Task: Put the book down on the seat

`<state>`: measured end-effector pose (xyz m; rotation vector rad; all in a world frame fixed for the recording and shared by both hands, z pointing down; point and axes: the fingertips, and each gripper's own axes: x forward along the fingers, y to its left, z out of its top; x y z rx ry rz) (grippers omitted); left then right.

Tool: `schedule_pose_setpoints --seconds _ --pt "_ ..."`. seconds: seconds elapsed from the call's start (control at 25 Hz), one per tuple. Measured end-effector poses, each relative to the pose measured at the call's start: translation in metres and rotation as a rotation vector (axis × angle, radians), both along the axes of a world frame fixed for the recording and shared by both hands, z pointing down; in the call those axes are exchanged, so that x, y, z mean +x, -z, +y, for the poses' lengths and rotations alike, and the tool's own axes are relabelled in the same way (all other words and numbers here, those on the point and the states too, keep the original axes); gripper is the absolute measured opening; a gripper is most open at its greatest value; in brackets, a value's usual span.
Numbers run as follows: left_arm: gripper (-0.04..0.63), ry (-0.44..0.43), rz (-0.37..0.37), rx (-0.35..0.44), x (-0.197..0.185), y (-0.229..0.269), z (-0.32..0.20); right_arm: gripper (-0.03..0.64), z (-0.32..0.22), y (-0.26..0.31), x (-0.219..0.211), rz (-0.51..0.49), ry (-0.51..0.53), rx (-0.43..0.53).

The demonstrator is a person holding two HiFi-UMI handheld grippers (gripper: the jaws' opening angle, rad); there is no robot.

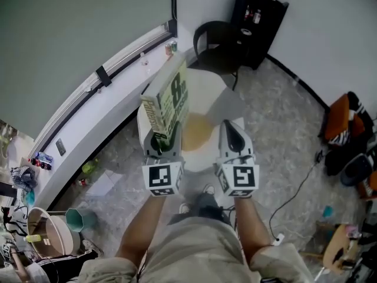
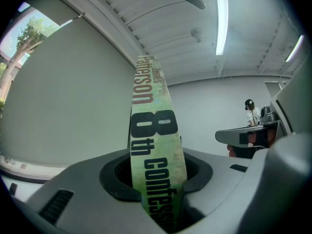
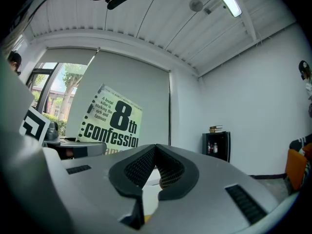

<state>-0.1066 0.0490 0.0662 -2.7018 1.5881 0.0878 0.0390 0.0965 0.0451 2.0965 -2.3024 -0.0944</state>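
We hold one book [image 1: 168, 101], a paperback with a pale green cover. Large black print on the cover reads "8th confession", smaller black lines sit above it, and a row of black notches like a film strip runs down its left edge. The narrow spine carries the same title in black under a reddish author's name.

The book stands on end, leaning a little, its spine towards us and its cover towards our right. It hangs in the air, resting on nothing. In the head view it stands over the left edge of the one round white table [image 1: 207, 87].

We carry two grippers, each with one marker cube. The left gripper [image 1: 161, 145] grasps the book's lower end, one jaw pressed on each cover and the spine showing between them. The right gripper [image 3: 155, 149] is clenched on nothing, its ribbed pads meeting at the tips, just beside the book and level with it.

One black chair [image 1: 213, 46] stands at the table's far edge, and one black shelf [image 1: 257, 22] fills the room's corner.
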Motion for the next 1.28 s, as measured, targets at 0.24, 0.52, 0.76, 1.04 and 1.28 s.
schedule_pose_setpoints --seconds 0.24,0.52,0.76,1.04,1.28 --pt "0.172 0.0 -0.011 -0.004 0.03 -0.005 -0.039 0.003 -0.042 -0.009 0.032 -0.022 -0.004 -0.004" --pt "0.172 -0.004 -0.023 0.004 0.083 0.008 -0.098 0.003 -0.104 -0.005 0.085 -0.049 -0.003 -0.002" --pt "0.171 0.018 -0.012 -0.019 0.129 0.012 -0.141 0.003 -0.149 -0.005 0.139 -0.068 0.011 0.001" --pt "0.171 0.053 -0.026 -0.058 0.16 -0.001 -0.179 0.003 -0.19 -0.017 0.188 -0.097 0.01 -0.019" --pt "0.172 0.072 -0.052 -0.079 0.165 -0.018 -0.193 0.003 -0.213 -0.029 0.194 -0.11 0.019 -0.03"
